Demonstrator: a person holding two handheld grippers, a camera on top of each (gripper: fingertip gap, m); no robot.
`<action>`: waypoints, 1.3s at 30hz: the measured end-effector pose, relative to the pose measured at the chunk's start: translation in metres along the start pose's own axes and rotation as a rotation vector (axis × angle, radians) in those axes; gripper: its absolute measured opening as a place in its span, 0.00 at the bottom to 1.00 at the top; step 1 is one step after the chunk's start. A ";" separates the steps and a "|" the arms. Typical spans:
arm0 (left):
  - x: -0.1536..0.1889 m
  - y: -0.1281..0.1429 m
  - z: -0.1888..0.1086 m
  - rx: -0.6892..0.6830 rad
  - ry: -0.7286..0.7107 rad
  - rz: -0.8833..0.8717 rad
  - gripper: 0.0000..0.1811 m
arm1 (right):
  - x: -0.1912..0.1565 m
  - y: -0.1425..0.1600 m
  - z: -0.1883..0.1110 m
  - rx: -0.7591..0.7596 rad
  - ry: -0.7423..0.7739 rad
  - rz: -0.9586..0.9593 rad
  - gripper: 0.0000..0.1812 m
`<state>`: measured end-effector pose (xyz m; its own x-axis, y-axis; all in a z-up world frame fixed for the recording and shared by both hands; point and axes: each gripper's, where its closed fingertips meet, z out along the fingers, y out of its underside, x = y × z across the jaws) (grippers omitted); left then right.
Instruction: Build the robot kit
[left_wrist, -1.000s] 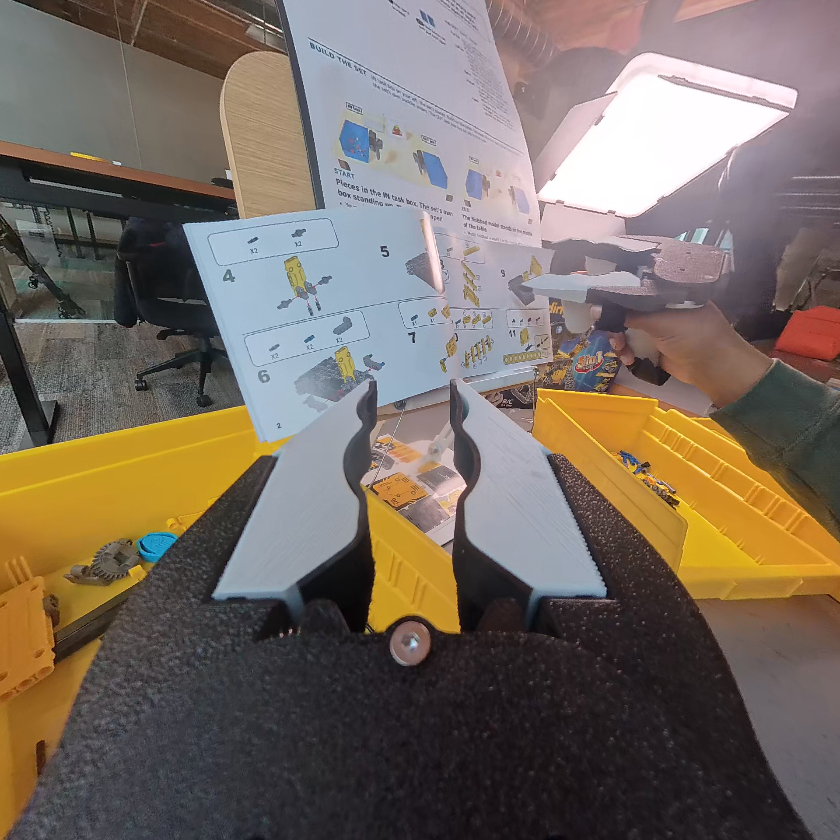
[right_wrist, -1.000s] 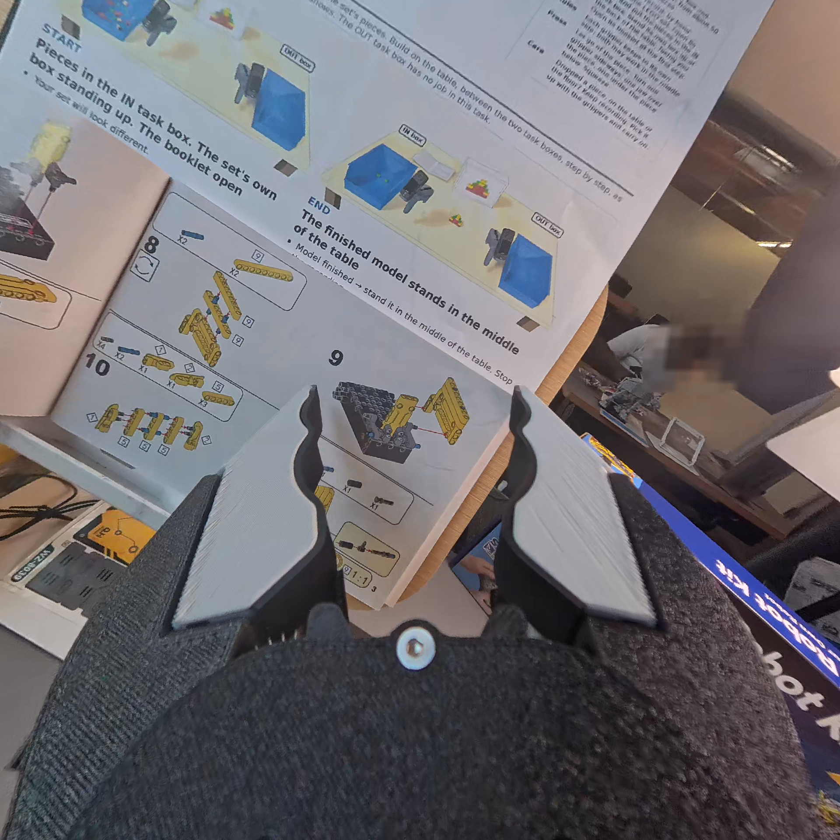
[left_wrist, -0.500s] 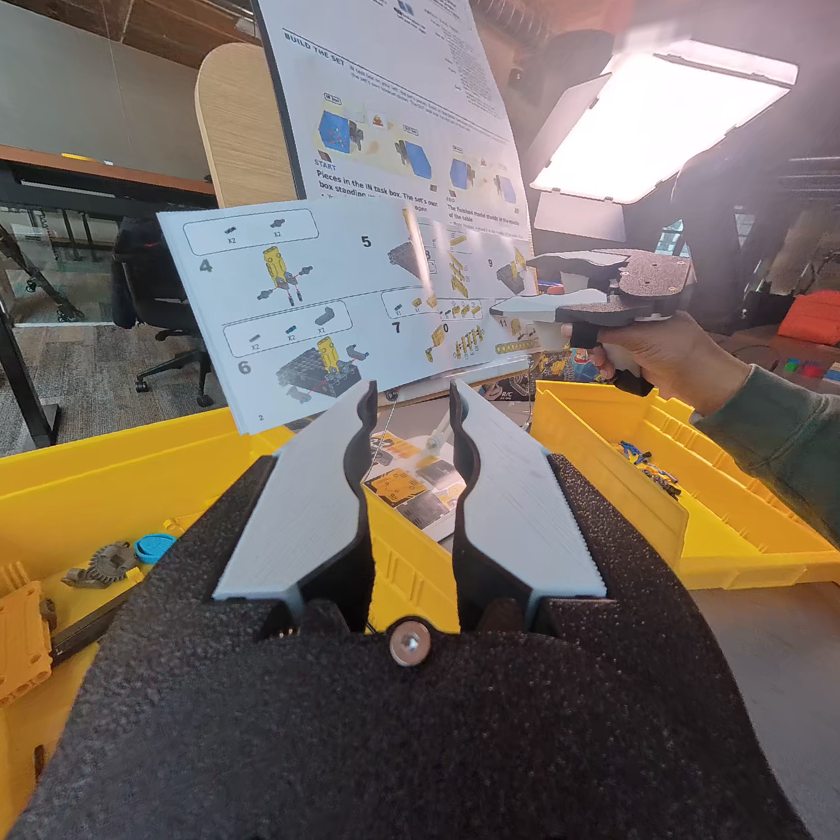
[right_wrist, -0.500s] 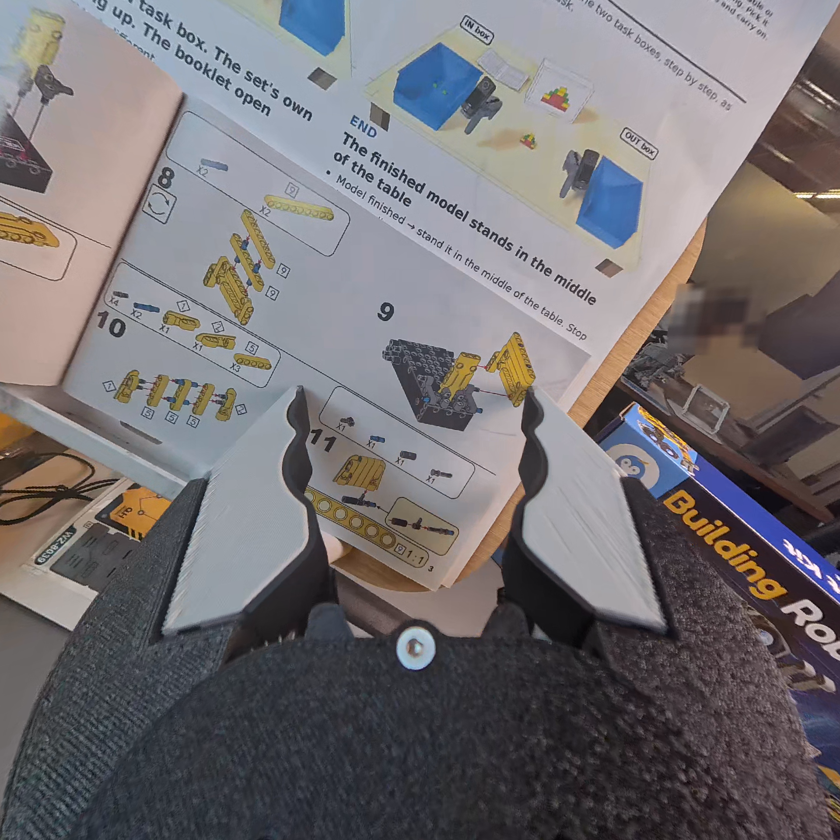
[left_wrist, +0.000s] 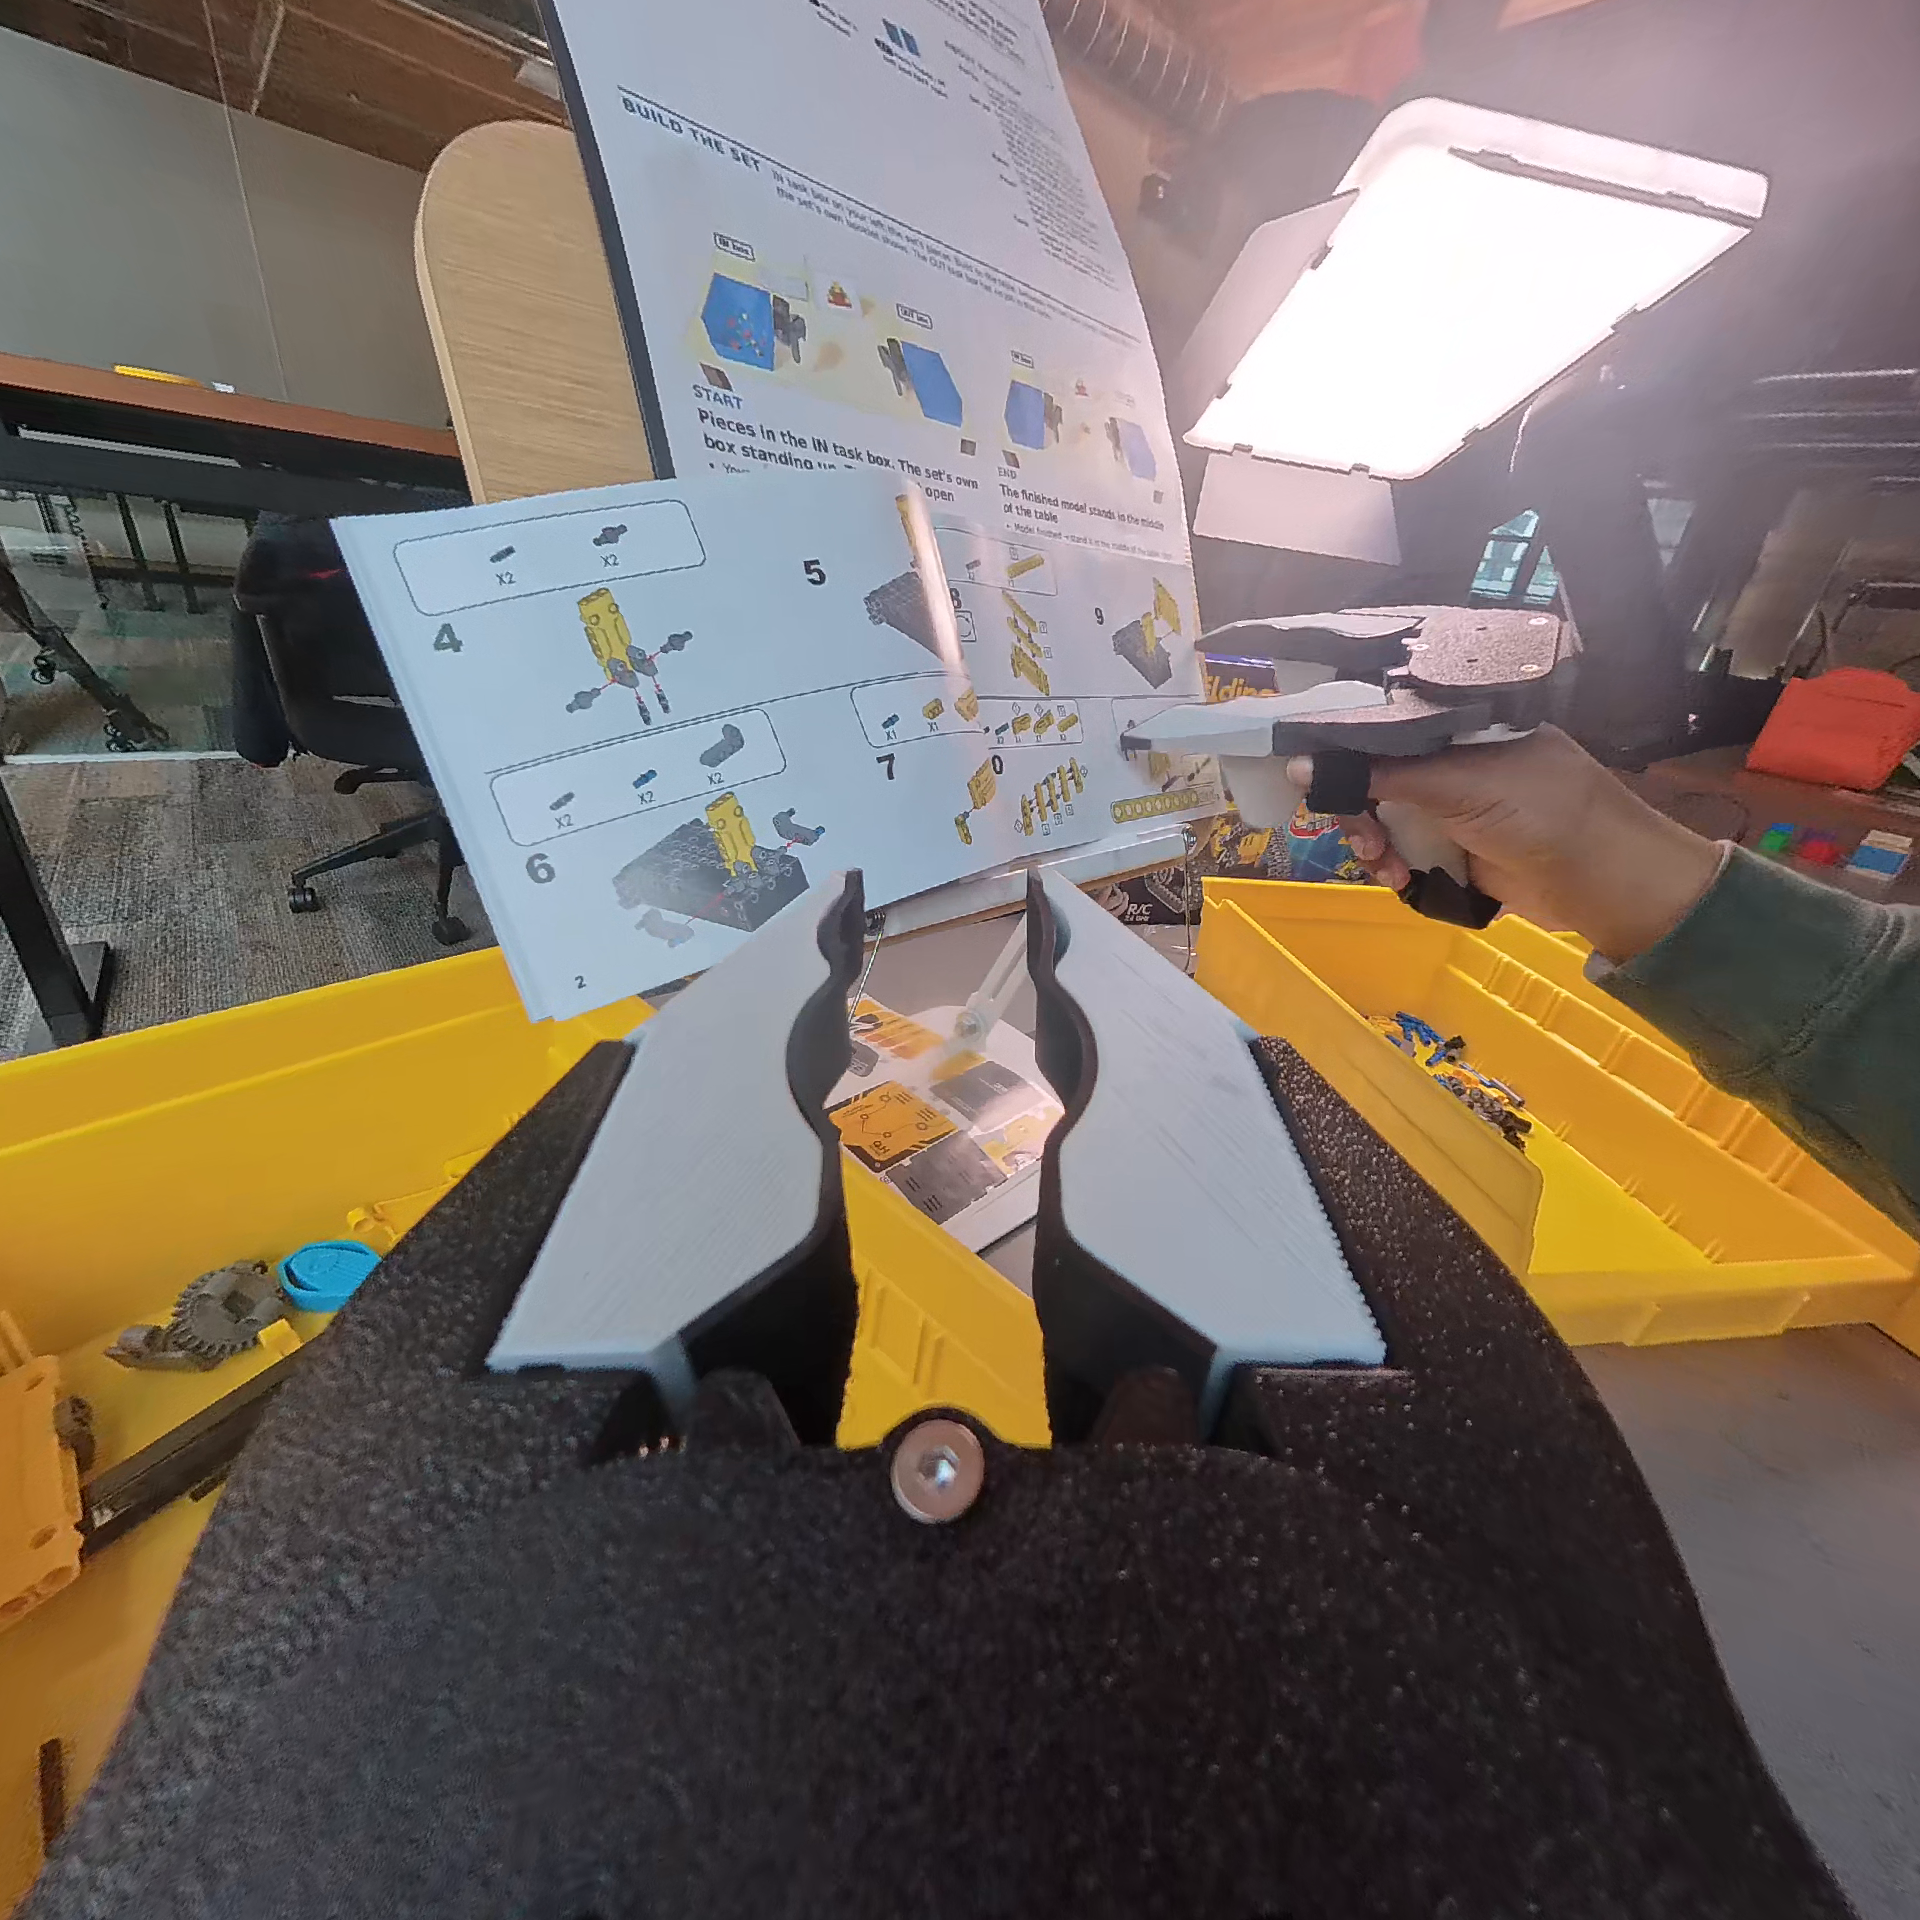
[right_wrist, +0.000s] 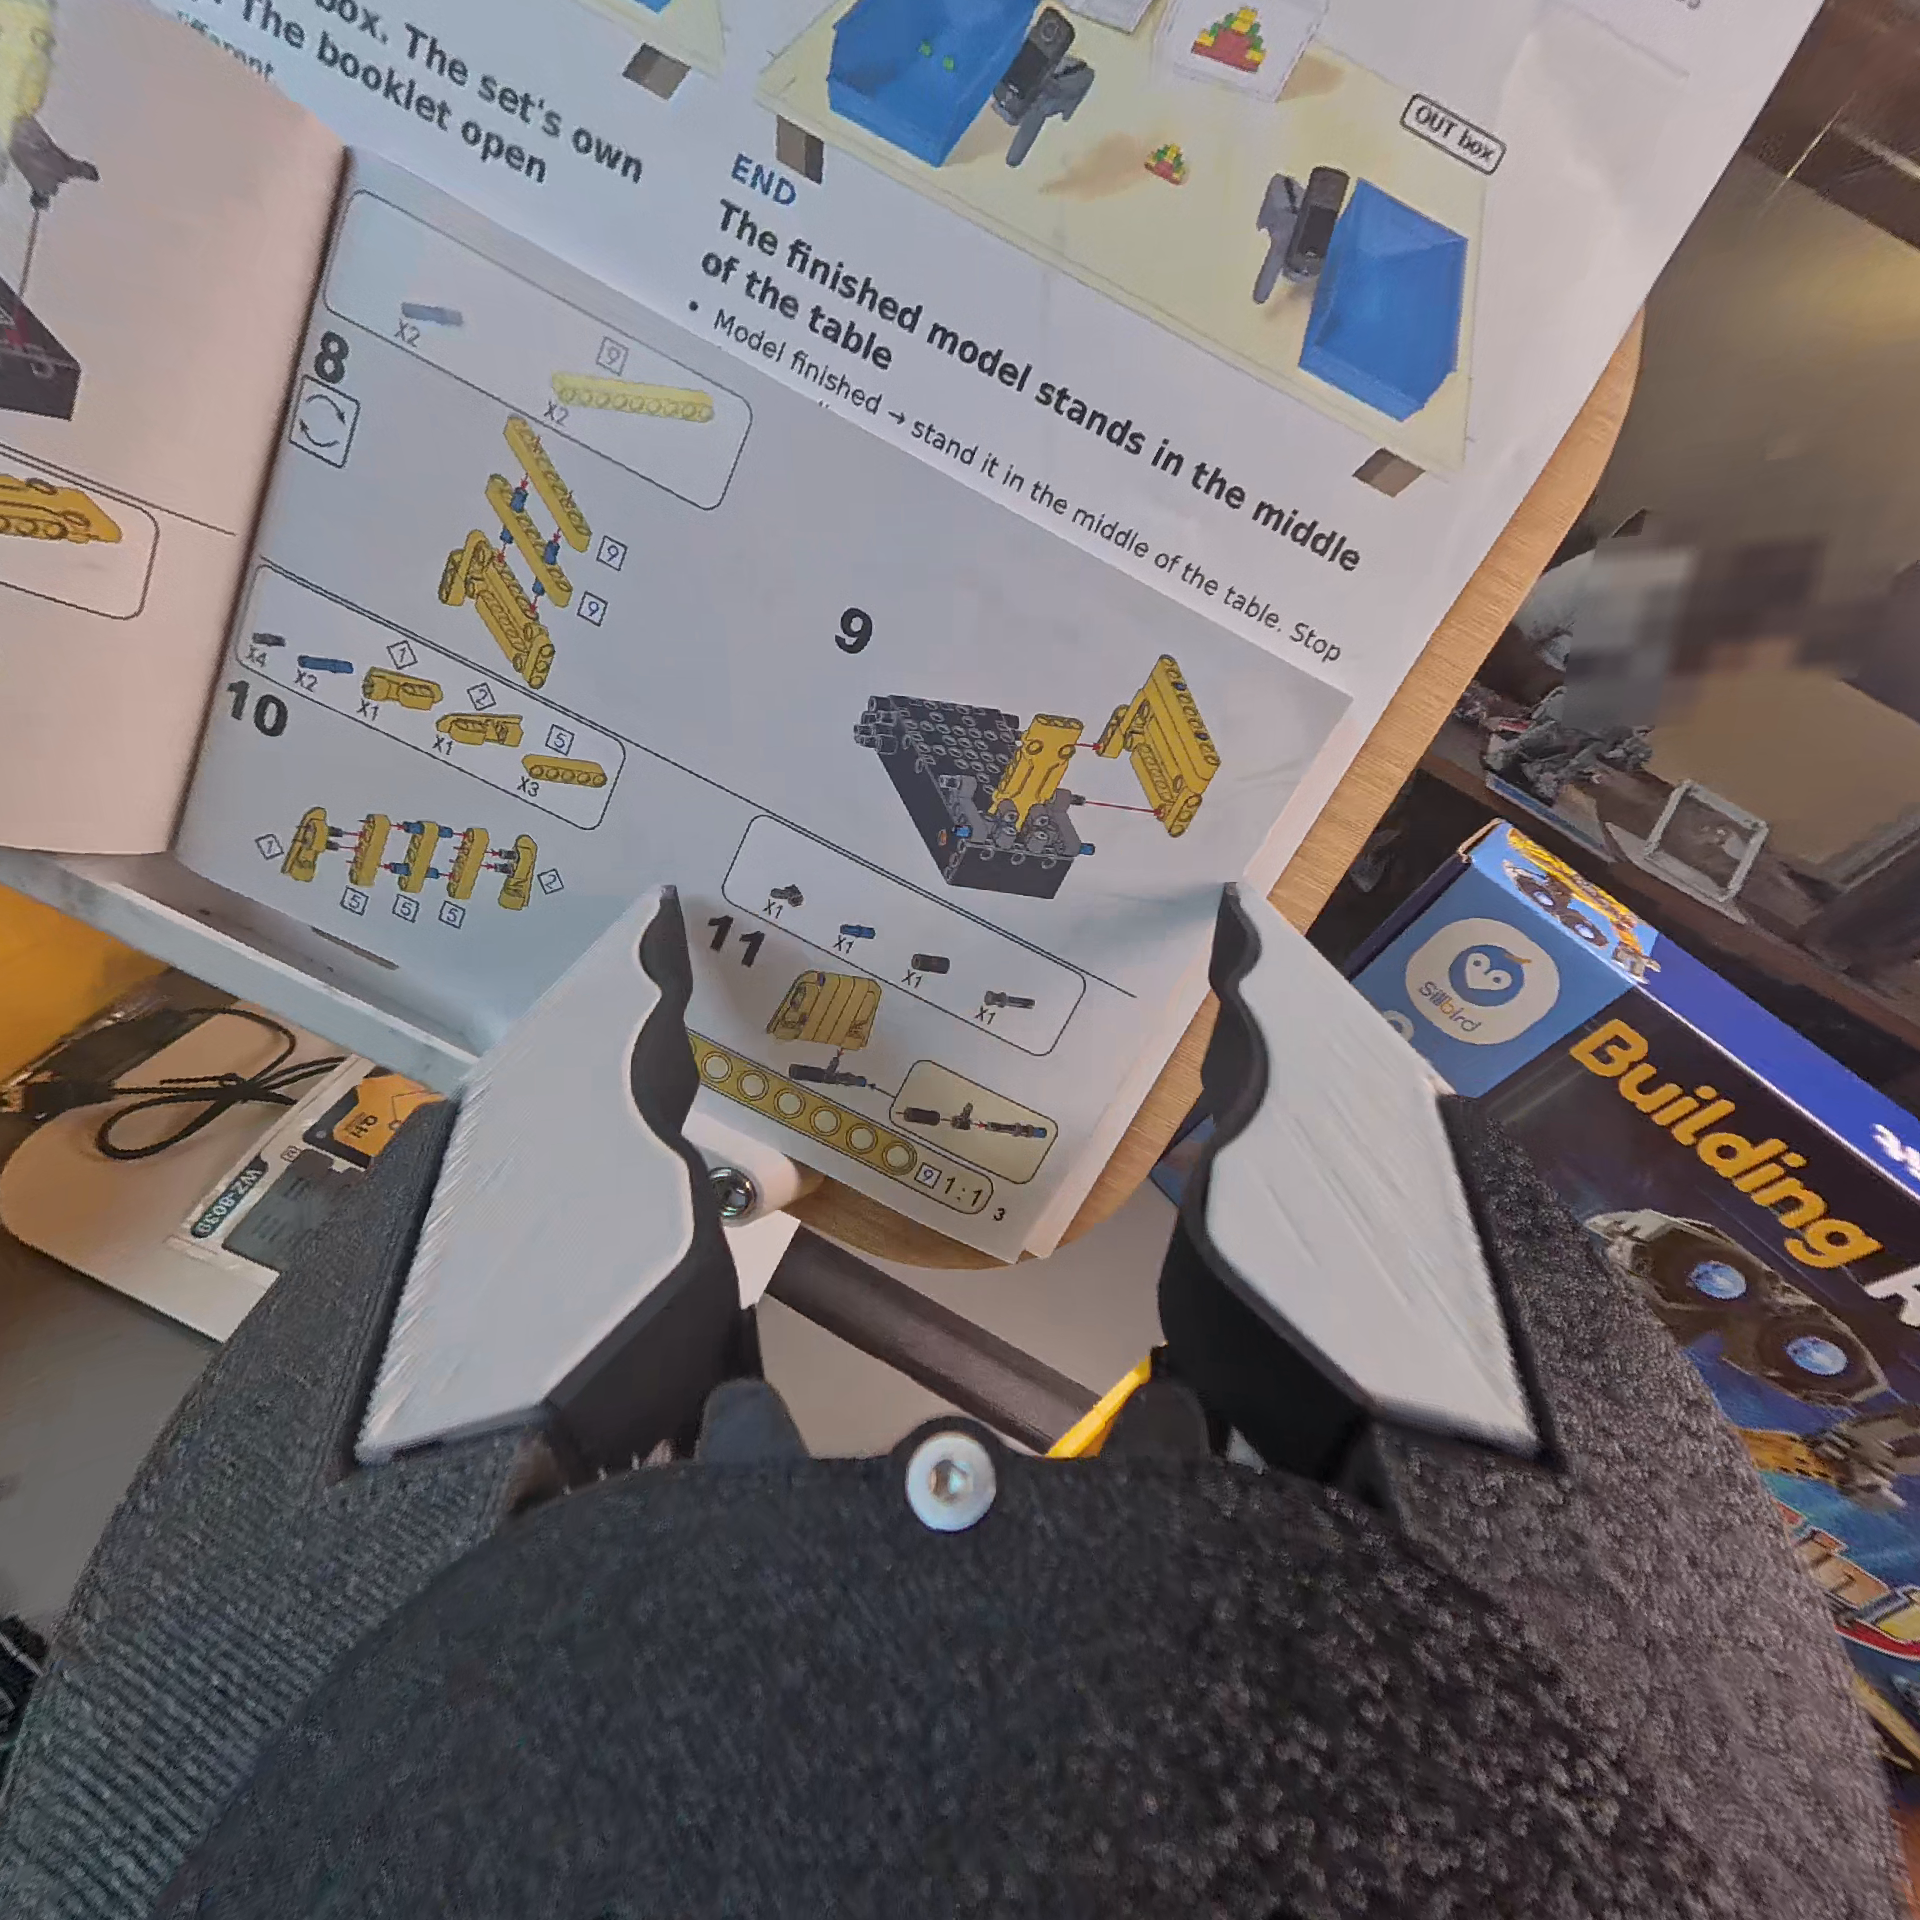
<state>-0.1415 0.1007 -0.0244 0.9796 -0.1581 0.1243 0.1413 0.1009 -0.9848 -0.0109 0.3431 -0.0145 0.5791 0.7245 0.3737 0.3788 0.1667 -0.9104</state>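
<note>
An open building booklet (left_wrist: 644, 727) stands on a holder, with one page (left_wrist: 925, 582) blurred and upright at the spine. My left gripper (left_wrist: 943, 904) is open a little and empty, above the inner edge of the left yellow bin (left_wrist: 208, 1122). My right gripper (left_wrist: 1164, 691), held by a hand (left_wrist: 1507, 831), is open right at the booklet's right page. In the right wrist view the right gripper (right_wrist: 948, 914) is open wide and empty, and its fingers frame the lower right corner of that booklet page (right_wrist: 831, 727). It grips nothing.
A large instruction sheet (left_wrist: 883, 208) stands behind the booklet. The left bin holds a blue round piece (left_wrist: 327, 1270), a tan gear (left_wrist: 208, 1320) and an orange part (left_wrist: 31, 1496). The right yellow bin (left_wrist: 1610, 1226) holds small parts. A blue toy box (right_wrist: 1662, 1143) and a lit lamp panel (left_wrist: 1475, 291) are at right.
My right gripper has moved down and closer to the booklet's lower right corner and has opened wider. My left gripper keeps the same opening and has barely moved.
</note>
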 end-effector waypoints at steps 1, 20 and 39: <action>0.000 0.000 0.000 0.000 0.002 -0.001 0.16 | -0.001 0.002 0.002 -0.015 0.022 -0.029 0.57; 0.004 -0.001 0.001 -0.001 0.009 0.006 0.16 | -0.015 0.001 0.014 -0.077 0.008 -0.046 0.72; 0.010 0.000 0.002 -0.001 0.020 0.021 0.16 | 0.037 0.000 -0.008 -0.104 0.208 -0.133 0.07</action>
<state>-0.1315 0.1008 -0.0229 0.9793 -0.1753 0.1009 0.1202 0.1035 -0.9873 0.0165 0.3651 0.0007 0.6516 0.5458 0.5268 0.5274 0.1732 -0.8318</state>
